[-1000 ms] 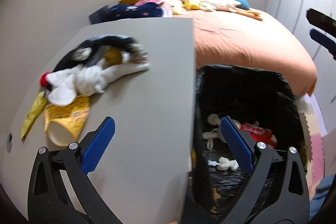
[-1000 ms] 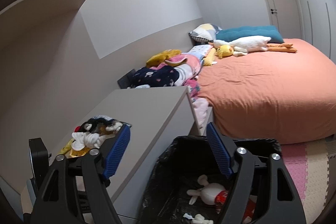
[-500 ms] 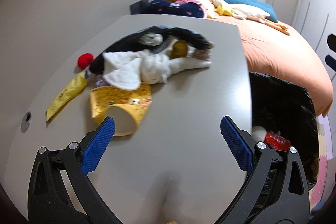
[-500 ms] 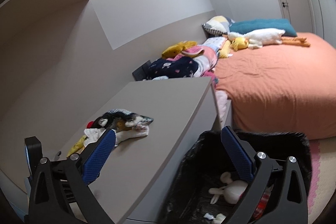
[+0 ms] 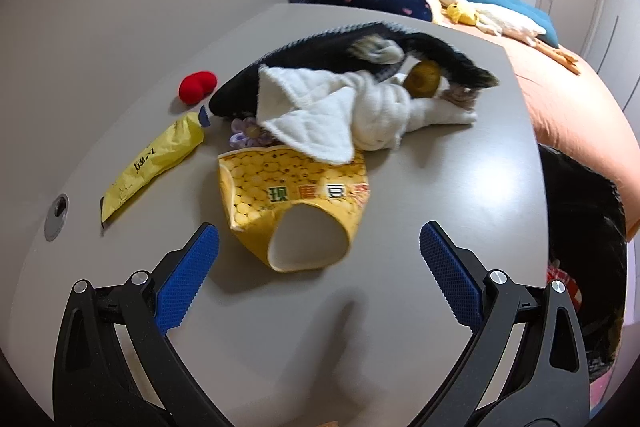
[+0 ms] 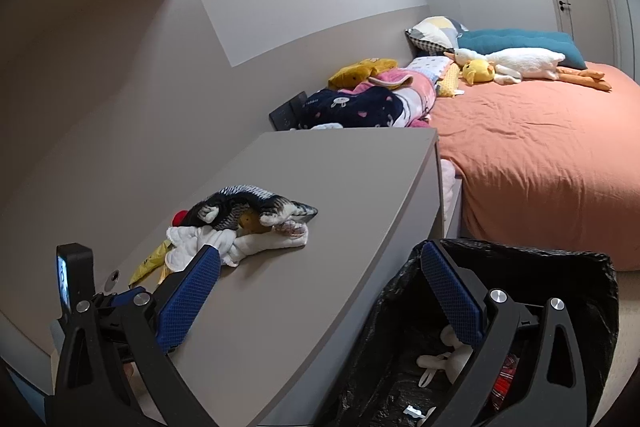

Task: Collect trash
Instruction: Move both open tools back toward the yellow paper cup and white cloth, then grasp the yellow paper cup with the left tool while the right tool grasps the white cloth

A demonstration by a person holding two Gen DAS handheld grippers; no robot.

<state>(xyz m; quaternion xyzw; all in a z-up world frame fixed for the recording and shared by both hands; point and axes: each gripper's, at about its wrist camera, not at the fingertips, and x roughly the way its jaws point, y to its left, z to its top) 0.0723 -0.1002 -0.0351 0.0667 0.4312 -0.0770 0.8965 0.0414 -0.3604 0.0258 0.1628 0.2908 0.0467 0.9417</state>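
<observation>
A: What is nearest the left tool (image 5: 318,253)?
B: It is spread wide and holds nothing. Just ahead, between its fingers, a crushed yellow paper cup (image 5: 294,205) lies on the grey desk (image 5: 460,167).

A: And beyond?
B: A white cloth (image 5: 320,115), then dark fabric (image 5: 320,55).

A: The right tool (image 6: 320,277)?
B: Also wide open, empty, over a black-lined trash bin (image 6: 592,307).
</observation>
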